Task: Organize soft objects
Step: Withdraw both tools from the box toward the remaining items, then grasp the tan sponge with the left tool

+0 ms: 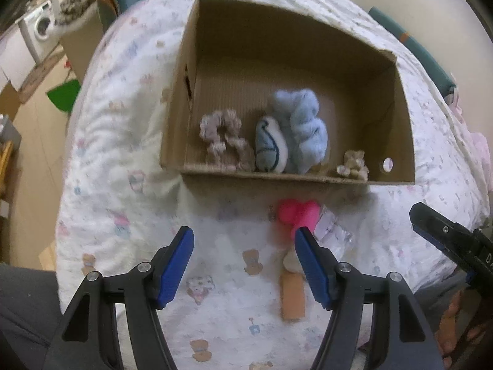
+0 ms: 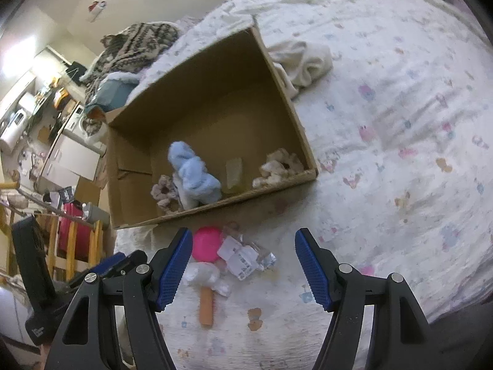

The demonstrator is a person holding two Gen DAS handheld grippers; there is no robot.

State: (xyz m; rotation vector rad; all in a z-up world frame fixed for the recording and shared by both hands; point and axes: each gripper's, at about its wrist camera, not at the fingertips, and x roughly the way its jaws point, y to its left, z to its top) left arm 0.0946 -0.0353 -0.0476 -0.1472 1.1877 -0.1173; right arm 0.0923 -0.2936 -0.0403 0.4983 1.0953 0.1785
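Note:
An open cardboard box (image 1: 191,74) (image 2: 283,71) lies on the bed. Inside it are a beige scrunchie (image 1: 223,138) (image 2: 165,194), a white and blue plush (image 1: 271,145), a light blue fluffy cloth (image 1: 305,126) (image 2: 192,172) and a small beige fluffy piece (image 1: 352,163) (image 2: 279,165). In front of the box lie a pink soft object (image 1: 295,212) (image 2: 206,243), a crinkled clear wrapper (image 1: 332,231) (image 2: 243,256), a white soft piece (image 2: 205,276) and an orange stick (image 1: 292,296) (image 2: 206,306). My left gripper (image 1: 243,265) and right gripper (image 2: 242,265) are both open and empty, just short of these.
The bed has a white printed quilt (image 1: 123,185) (image 2: 385,123). A cream cloth (image 2: 303,61) lies behind the box. A patterned blanket (image 2: 135,46) lies at the bed's far end. Furniture and a washing machine (image 1: 40,27) stand off the left edge.

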